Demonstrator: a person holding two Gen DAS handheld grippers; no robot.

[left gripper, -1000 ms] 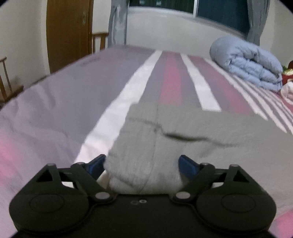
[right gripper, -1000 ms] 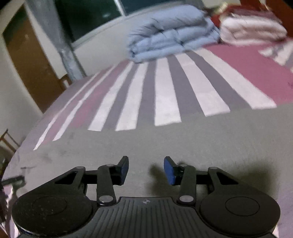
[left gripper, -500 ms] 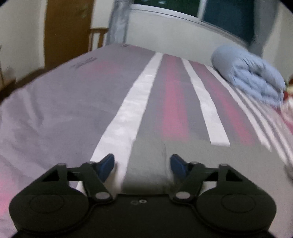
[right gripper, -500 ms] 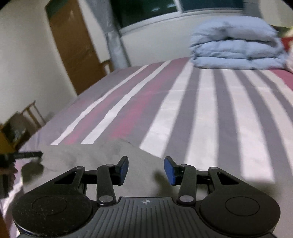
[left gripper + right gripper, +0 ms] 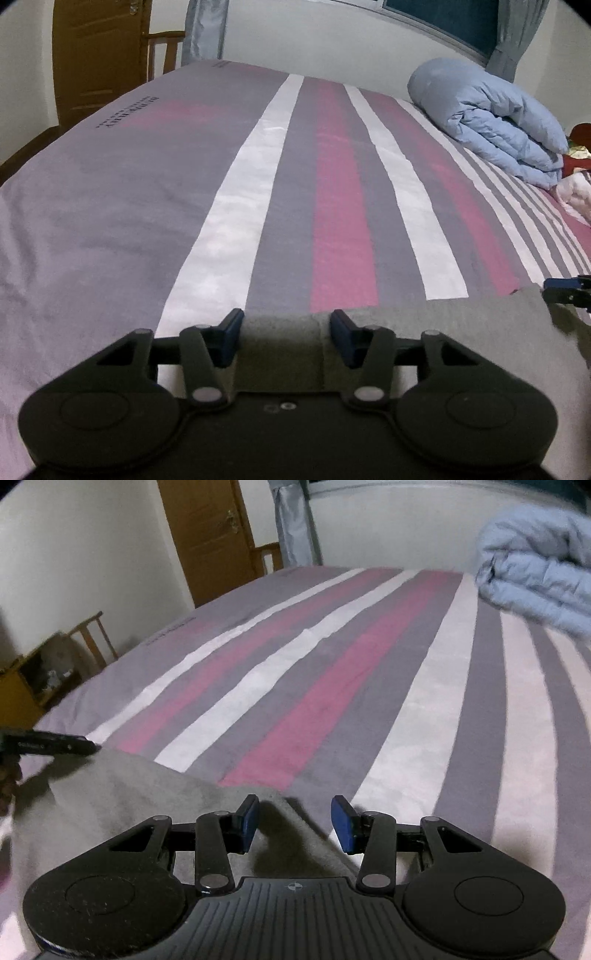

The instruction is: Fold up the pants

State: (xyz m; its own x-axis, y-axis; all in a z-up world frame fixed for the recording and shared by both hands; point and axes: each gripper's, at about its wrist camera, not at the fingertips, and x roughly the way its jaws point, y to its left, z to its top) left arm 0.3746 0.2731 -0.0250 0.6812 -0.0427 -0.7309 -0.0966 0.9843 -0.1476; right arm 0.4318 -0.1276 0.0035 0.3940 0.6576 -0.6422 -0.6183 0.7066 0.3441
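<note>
The grey pants (image 5: 436, 332) lie on the striped bed, near its front edge. In the left wrist view my left gripper (image 5: 286, 339) stands open, with a thick edge of the grey cloth between its blue pads (image 5: 231, 338). In the right wrist view my right gripper (image 5: 295, 821) is open over the far right corner of the pants (image 5: 122, 808); nothing is pinched between its pads (image 5: 341, 823). Each gripper shows at the edge of the other's view: the right one in the left wrist view (image 5: 567, 290), the left one in the right wrist view (image 5: 48, 746).
The bed sheet (image 5: 332, 206) has pink, grey and white stripes. A folded light blue duvet (image 5: 491, 118) lies at the far right, with a white and red bundle (image 5: 576, 177) beside it. A wooden door (image 5: 210, 535) and chairs (image 5: 92, 635) stand left of the bed.
Both grippers have drawn back toward the near edge of the pants; far less grey cloth shows ahead of them. The right gripper has swung left. Both stay open.
</note>
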